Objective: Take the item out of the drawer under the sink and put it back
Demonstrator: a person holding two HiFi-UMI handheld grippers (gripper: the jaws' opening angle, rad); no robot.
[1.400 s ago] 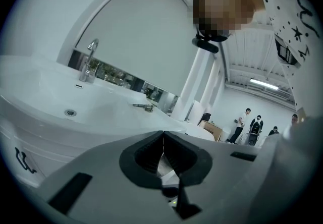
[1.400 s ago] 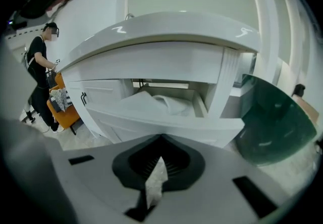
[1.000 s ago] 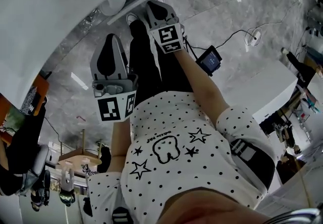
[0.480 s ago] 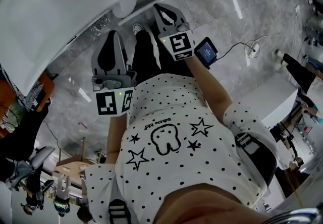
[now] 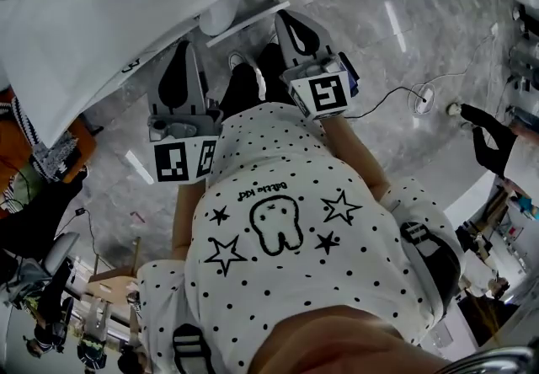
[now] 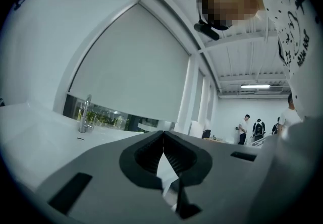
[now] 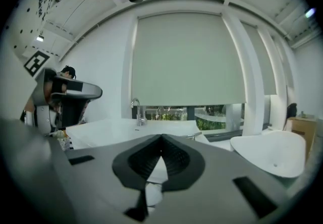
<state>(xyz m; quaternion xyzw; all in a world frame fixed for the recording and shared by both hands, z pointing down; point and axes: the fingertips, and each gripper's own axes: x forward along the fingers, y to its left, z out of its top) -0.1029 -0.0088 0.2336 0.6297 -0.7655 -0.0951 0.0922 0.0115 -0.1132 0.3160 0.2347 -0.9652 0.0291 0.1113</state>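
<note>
Beside the white sink (image 5: 168, 18), the left hand-held gripper (image 5: 181, 56) and the right hand-held gripper (image 5: 290, 27) are held out level at basin height, side by side, aimed over the rim toward the faucet (image 7: 136, 109). Each has its jaws pressed together with nothing between them. Neither the drawer nor the item shows in any view. With both held this high and empty, the drawer work is probably not in hand.

Cut off by upper left edge: white ceramic sink basin (image 5: 101, 35). Space under the basin hidden by its rim. Just beside the basin, black trousers (image 5: 251, 88) largely covered by white dotted shirt (image 5: 354, 280).
</note>
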